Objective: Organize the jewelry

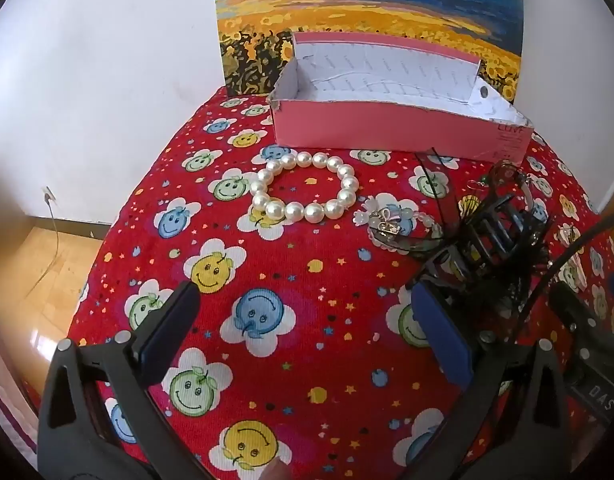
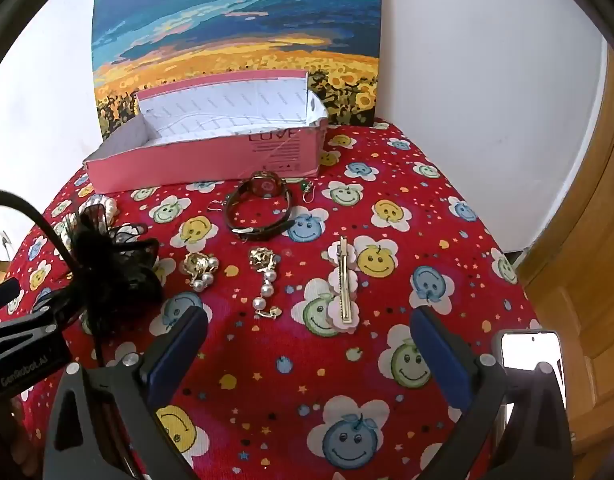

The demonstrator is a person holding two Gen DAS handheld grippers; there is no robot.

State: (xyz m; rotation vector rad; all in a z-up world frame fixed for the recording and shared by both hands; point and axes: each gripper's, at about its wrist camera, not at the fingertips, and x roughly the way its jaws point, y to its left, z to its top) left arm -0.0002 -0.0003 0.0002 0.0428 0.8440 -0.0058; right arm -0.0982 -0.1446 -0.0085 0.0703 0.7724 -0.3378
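Your left gripper [image 1: 303, 332]: jaws spread wide, nothing between them, pads clear of the red smiley cloth [image 1: 307, 280]. It tilts downward toward the pearl bracelet [image 1: 305, 192], which lies just in front of the pink box [image 1: 399, 128].

Your right gripper [image 2: 309, 344]: likewise fully released, empty, angled down over the cloth. Just beyond its tips lie a hair clip [image 2: 343, 280] and a pearl drop earring [image 2: 265, 280]; a pearl cluster earring [image 2: 201, 270] sits further left.

Other stock: a watch [image 2: 259, 208] close before the box; a black lace hair claw [image 2: 111, 268] left of the earrings, just beside your left gripper's right finger.

Room: bare cloth under both tools. The cloth's near left edge drops to wood floor [image 1: 47, 264]; a wooden door [image 2: 587, 240] stands at the right. The box is open-topped, at the back against a painting [image 2: 235, 32].
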